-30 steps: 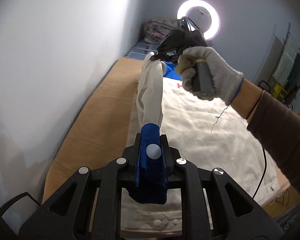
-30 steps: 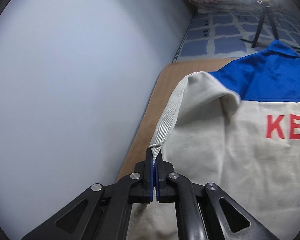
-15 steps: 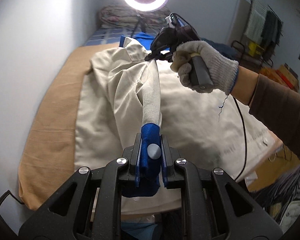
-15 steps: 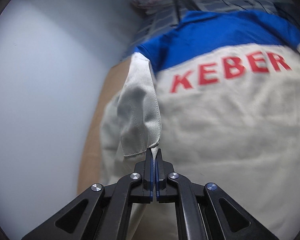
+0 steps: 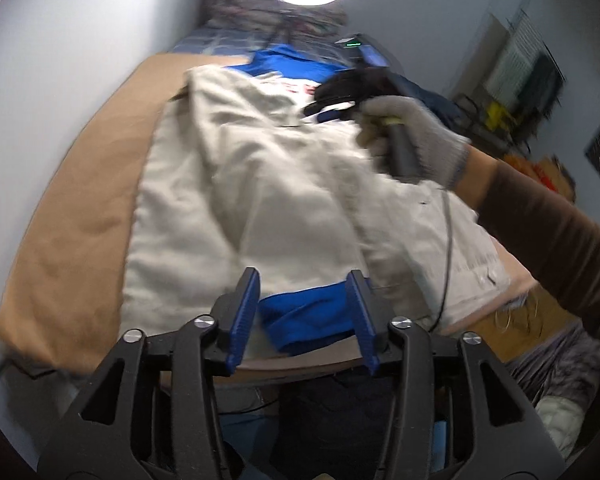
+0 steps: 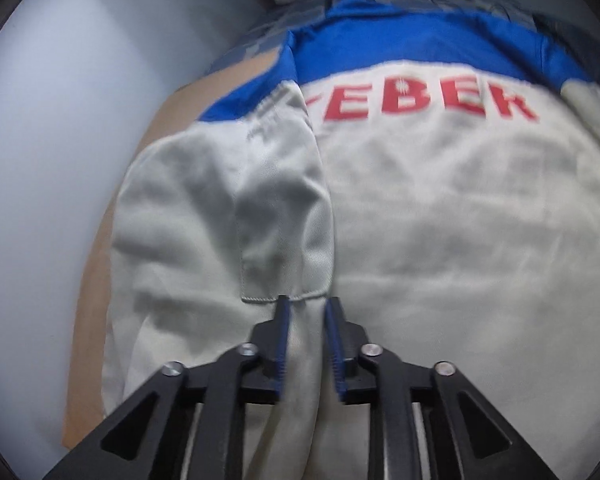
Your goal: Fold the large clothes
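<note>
Folding: left sleeve (image 6: 276,216) laid over jacket (image 6: 440,220) back
Left tool (image 5: 306,312): jaws just parted, blue cuff (image 5: 304,314) loose between
Right tool (image 6: 306,344): jaws just parted, sleeve released
Left: other sleeve, body folds

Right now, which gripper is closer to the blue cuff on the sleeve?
Left. The left gripper has its open jaws on either side of the blue cuff. The right gripper is open farther up the jacket, near the red letters.

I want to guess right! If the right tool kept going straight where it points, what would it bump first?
Probably the folded sleeve of the cream jacket, lying just ahead of the right tool; its jaws have just been opening, letting the cloth go.
</note>
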`<state>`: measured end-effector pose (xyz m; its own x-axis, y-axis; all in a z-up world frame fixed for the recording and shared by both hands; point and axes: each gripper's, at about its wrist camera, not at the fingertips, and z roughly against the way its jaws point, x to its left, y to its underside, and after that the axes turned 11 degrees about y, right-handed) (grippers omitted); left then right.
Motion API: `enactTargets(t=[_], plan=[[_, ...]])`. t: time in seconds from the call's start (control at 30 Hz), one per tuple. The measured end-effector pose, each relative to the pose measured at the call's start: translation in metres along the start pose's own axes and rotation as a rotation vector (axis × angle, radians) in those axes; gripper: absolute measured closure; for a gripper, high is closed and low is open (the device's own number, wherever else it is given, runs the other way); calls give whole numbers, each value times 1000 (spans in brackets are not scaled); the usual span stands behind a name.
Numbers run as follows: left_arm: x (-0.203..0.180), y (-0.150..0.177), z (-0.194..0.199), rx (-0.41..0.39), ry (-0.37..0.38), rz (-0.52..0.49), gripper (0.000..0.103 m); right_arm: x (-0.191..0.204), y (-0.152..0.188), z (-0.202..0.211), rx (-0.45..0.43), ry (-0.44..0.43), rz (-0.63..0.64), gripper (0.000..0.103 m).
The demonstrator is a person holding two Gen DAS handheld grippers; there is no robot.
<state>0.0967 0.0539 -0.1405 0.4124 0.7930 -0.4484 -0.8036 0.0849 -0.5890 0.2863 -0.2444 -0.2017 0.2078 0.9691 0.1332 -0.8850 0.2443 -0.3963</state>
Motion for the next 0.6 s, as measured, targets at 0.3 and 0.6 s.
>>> enactTargets(t=[0.3,0.6], plan=[[60,13,-37,65,82,300,55,35,-24,44,-124,-18,149,65],[69,23,-69,126,159,405,55,101,-39,53,-190,-37,329,46]])
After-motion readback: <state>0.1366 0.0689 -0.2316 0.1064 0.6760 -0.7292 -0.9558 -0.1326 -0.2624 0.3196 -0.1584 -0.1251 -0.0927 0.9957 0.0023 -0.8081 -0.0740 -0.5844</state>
